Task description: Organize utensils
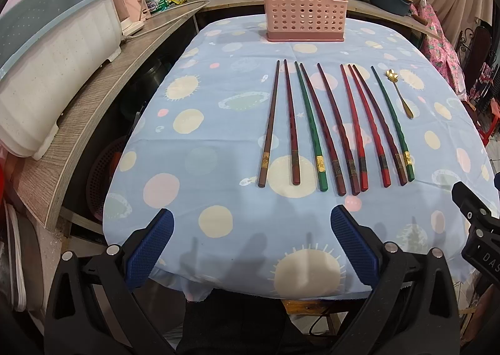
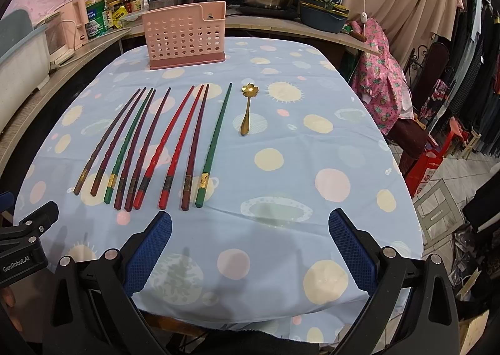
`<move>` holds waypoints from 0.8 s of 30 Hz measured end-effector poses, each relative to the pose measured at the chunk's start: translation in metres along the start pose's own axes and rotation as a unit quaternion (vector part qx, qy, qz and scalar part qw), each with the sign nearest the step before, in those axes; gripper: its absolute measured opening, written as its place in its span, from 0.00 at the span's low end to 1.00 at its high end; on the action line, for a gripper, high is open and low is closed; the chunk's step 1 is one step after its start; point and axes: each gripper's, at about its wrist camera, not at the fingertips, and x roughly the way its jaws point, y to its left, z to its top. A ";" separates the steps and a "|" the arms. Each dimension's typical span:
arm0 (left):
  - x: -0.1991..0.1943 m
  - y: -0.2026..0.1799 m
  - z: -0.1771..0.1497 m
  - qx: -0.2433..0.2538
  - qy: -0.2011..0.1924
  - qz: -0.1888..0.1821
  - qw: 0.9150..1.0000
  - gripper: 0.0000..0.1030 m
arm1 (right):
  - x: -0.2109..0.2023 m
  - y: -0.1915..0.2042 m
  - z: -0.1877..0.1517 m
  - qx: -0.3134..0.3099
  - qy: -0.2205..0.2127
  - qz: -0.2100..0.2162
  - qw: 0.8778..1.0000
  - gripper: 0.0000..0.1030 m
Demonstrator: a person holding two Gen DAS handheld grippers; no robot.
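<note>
Spotted tablecloth (image 1: 193, 149), chopsticks (image 1: 325, 127) fanned out, both grippers' jaws released, empty.

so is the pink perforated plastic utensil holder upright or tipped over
Upright. The pink perforated plastic utensil holder stands on its flat base at the far end of the table, opening upward. Its inside cannot be seen, so whether it is empty is unclear.

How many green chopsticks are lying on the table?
2. One green chopstick lies third from the left in the row; the other green chopstick lies at the right end, beside the gold spoon. None seems hidden.
</note>
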 end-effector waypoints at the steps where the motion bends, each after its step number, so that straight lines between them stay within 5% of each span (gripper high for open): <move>1: 0.000 0.000 0.000 0.000 0.000 0.000 1.000 0.93 | 0.001 0.001 0.000 0.000 0.001 0.000 1.000 0.94; 24: 0.003 0.007 -0.002 -0.017 0.001 -0.020 1.000 0.93 | 0.001 0.002 0.001 -0.003 -0.001 0.005 1.000 0.93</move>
